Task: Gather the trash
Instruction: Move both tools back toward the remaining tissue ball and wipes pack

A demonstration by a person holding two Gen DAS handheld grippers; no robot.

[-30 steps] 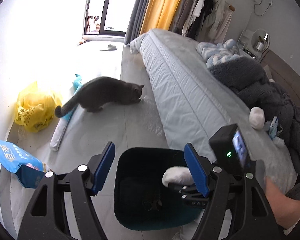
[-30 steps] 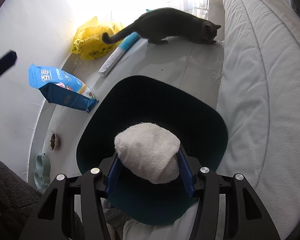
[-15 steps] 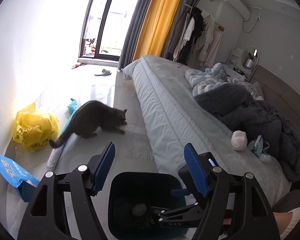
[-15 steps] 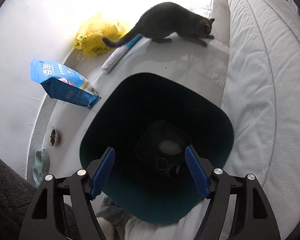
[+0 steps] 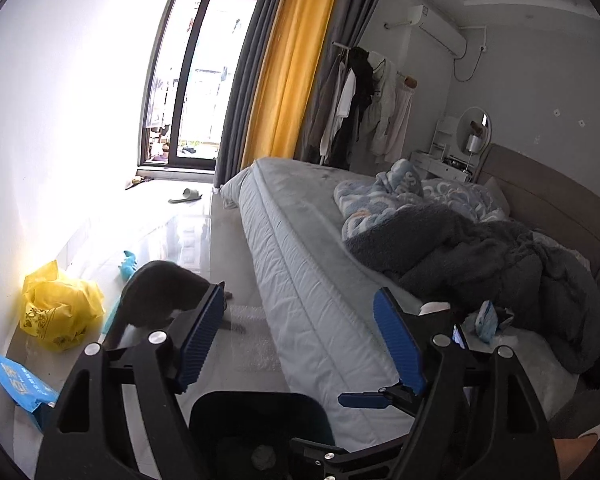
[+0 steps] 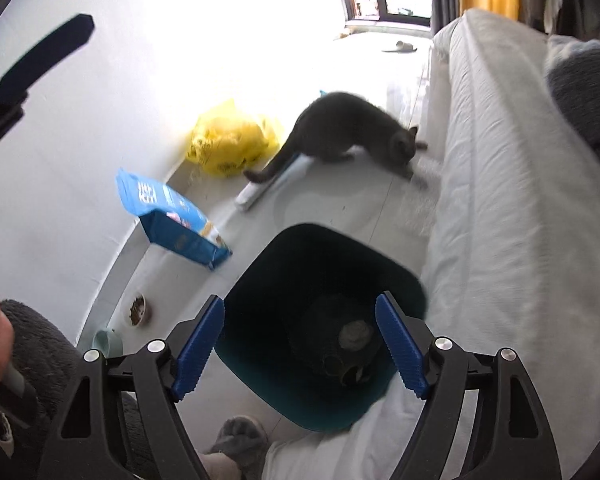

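Note:
A dark teal bin (image 6: 256, 276) stands on the floor against the bed. A white paper wad (image 6: 355, 330) lies at its bottom, also seen in the left wrist view as a pale wad (image 5: 263, 456) in the bin (image 5: 236, 412). My right gripper (image 6: 300, 344) hangs above the bin, its jaws opening with nothing between them. My left gripper (image 5: 300, 340) is higher, facing along the bed, its jaws opening and empty too. On the bed lie another white wad (image 5: 432, 309), half hidden behind my finger, and a blue-white packet (image 5: 486, 320).
A grey cat (image 6: 348, 128) crouches on the floor beside the bed (image 5: 300, 264). A yellow plastic bag (image 6: 232, 140), a blue pet-food bag (image 6: 172, 220) and a food bowl (image 6: 138, 310) sit along the wall. Dark blankets (image 5: 480, 256) are heaped on the bed.
My right gripper opened and the white wad dropped into the bin. Both grippers rose. The cat shifted towards the bed.

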